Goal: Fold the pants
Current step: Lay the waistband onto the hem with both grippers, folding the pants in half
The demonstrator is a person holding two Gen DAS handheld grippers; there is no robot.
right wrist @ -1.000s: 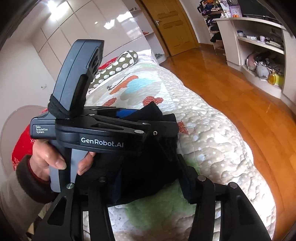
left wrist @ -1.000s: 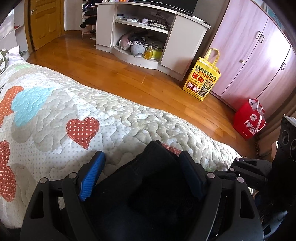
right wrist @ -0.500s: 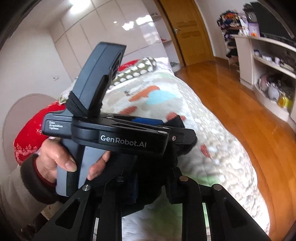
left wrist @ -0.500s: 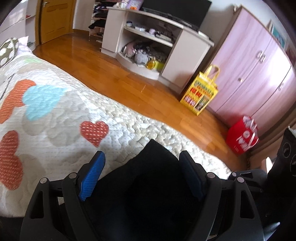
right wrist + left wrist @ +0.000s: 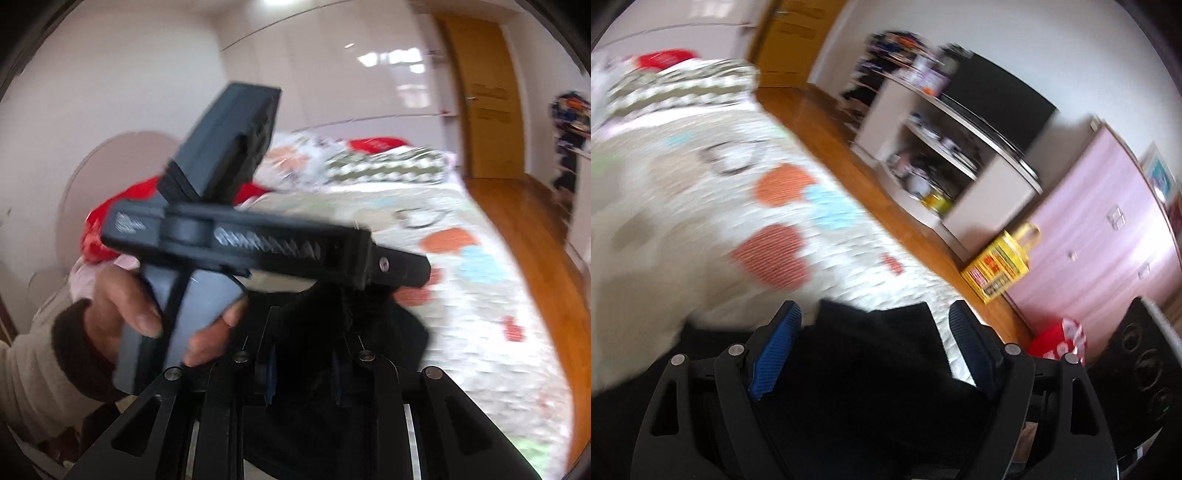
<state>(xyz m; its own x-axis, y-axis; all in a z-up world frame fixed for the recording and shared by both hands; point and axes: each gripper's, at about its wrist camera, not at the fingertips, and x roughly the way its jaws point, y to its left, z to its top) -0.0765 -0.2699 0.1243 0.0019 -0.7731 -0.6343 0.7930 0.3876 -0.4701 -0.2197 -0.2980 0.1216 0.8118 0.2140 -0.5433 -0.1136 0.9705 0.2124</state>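
Pants [image 5: 871,354], black and bunched, up off the bed [image 5: 701,192], no flat fold visible anywhere. Left: left gripper [image 5: 875,343] with jaws standing apart, cloth heaped between, apparently not pinched. Right: right gripper [image 5: 303,373] with jaws close together, clamped on the same dark cloth. Judged early or mid-task: laying out, smoothing and folding on the bed all left to do.

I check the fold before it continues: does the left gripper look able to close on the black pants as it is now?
Probably yes. The black pants already lie between the open blue fingers of the left gripper, with nothing else between them. Blur hides how deep the cloth sits. The right gripper appears shut on the same cloth.
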